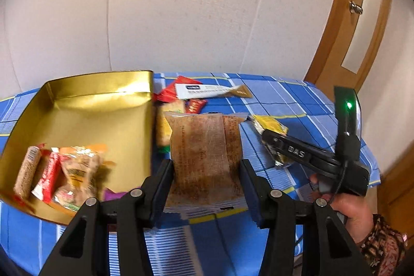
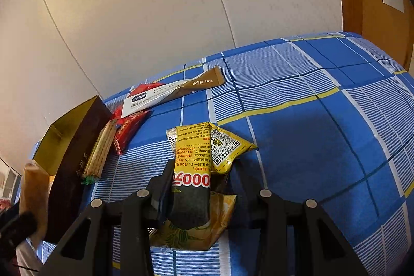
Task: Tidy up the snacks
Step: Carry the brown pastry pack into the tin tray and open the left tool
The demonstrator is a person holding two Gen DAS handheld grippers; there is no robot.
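Observation:
My left gripper (image 1: 206,183) is shut on a brown translucent snack packet (image 1: 204,146) and holds it above the blue checked tablecloth, just right of the gold box (image 1: 77,105). The box holds several wrapped snacks (image 1: 62,172). My right gripper (image 2: 204,188) has its jaws around a yellow and black snack packet (image 2: 196,159) lying on the cloth; the left finger touches it and the right finger is hidden in shadow. The right gripper also shows in the left wrist view (image 1: 274,144), on the yellow packet (image 1: 269,124).
A long white and tan sachet (image 2: 170,92), red packets (image 2: 129,128) and a stick biscuit pack (image 2: 99,151) lie beside the box's dark outer wall (image 2: 75,162). The blue checked cloth (image 2: 323,120) stretches right. A wooden door (image 1: 344,17) stands behind.

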